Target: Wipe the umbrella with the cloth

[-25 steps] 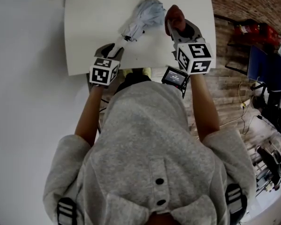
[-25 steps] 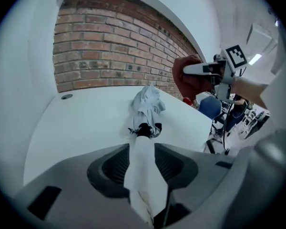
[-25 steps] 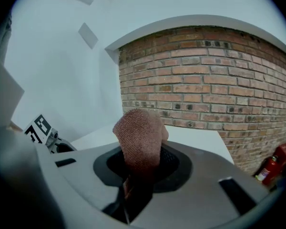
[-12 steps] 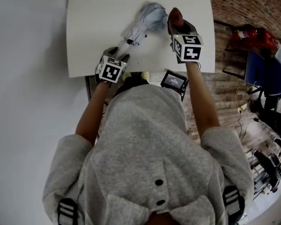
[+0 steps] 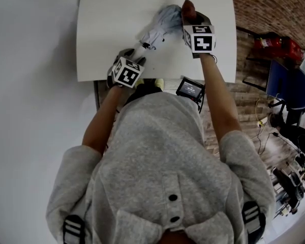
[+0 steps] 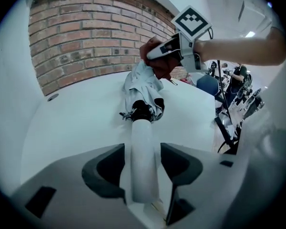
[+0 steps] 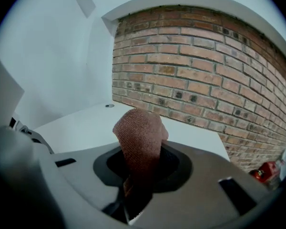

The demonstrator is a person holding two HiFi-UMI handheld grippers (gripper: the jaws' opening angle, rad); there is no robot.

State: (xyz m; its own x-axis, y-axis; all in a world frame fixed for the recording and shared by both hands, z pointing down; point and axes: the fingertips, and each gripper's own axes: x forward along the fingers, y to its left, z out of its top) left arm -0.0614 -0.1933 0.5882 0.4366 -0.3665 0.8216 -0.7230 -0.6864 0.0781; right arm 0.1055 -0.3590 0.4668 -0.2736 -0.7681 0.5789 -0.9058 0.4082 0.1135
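Observation:
A folded pale grey umbrella [image 5: 161, 23] lies on the white table [image 5: 107, 29], its white handle [image 6: 144, 151] pointing toward me. My left gripper [image 5: 134, 56] sits at the near end; the handle runs between its jaws [image 6: 143, 162] with a thin gap on each side, so it stands open around it. My right gripper [image 5: 189, 13] is shut on a reddish-brown cloth [image 7: 140, 137]. The cloth [image 6: 158, 65] rests against the far right side of the umbrella canopy [image 6: 143, 92].
A brick wall [image 7: 190, 80] runs behind the table's far edge. A small round fitting [image 6: 52, 97] sits in the tabletop at far left. A small screen device [image 5: 189, 88] hangs at the person's chest. Chairs and a red object [image 5: 279, 40] stand on the floor to the right.
The right gripper has carried the cloth farther away, up against the umbrella's canopy. The left gripper has shifted a little toward the handle end.

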